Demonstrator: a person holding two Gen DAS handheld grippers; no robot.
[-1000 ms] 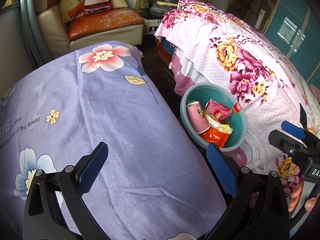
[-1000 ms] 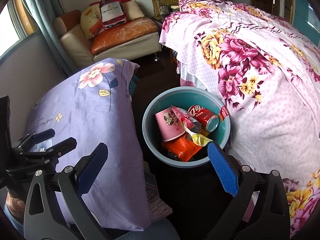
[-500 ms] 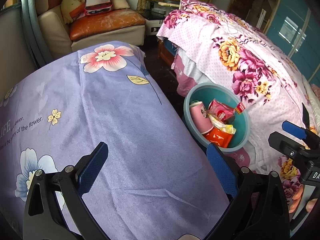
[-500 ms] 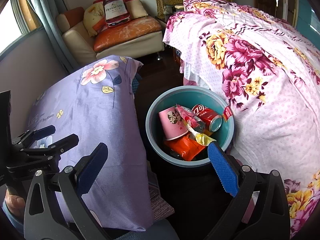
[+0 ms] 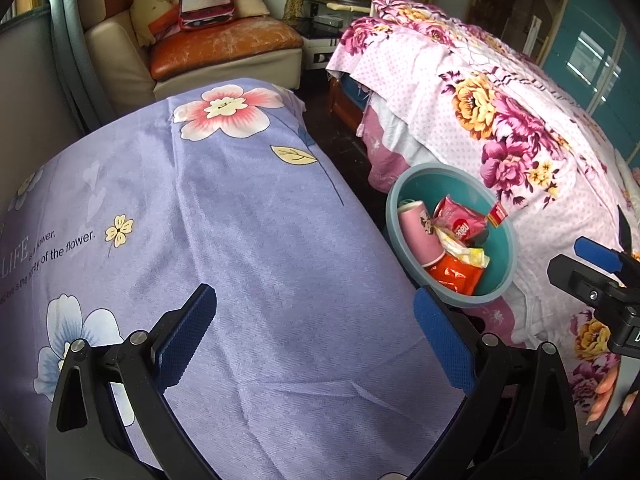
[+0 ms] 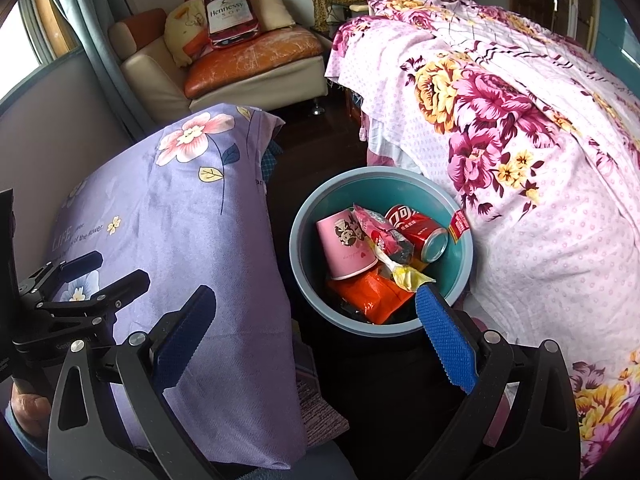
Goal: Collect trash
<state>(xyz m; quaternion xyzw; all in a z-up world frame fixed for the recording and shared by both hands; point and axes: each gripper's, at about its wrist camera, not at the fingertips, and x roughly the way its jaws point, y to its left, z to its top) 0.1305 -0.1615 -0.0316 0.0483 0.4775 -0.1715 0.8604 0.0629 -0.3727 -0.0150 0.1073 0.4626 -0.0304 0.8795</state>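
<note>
A teal bin [image 6: 308, 216] [image 5: 505, 272] stands on the dark floor between a purple-covered table and a bed. Inside it lie a pink paper cup [image 6: 345, 246] [image 5: 418, 232], a red soda can [image 6: 420, 228], a red snack wrapper [image 5: 460, 222], an orange packet [image 6: 370, 292] [image 5: 456, 274] and a yellowish crumpled wrapper [image 6: 406, 274]. My right gripper [image 6: 316, 332] hovers open above the bin's near rim, holding nothing. Over the purple cloth, my left gripper [image 5: 314, 332] is open and holds nothing. Each gripper also shows at the edge of the other's view.
The purple floral cloth [image 5: 224, 216] covers the table on the left. A bed with a pink floral sheet [image 6: 520, 128] fills the right. A beige sofa with an orange cushion [image 6: 248, 68] and a bottle-shaped pillow [image 6: 230, 10] stands at the back.
Both views have drifted slightly: the bin sits a little further right in each frame. Both grippers stay open and the trash in the bin has not moved.
</note>
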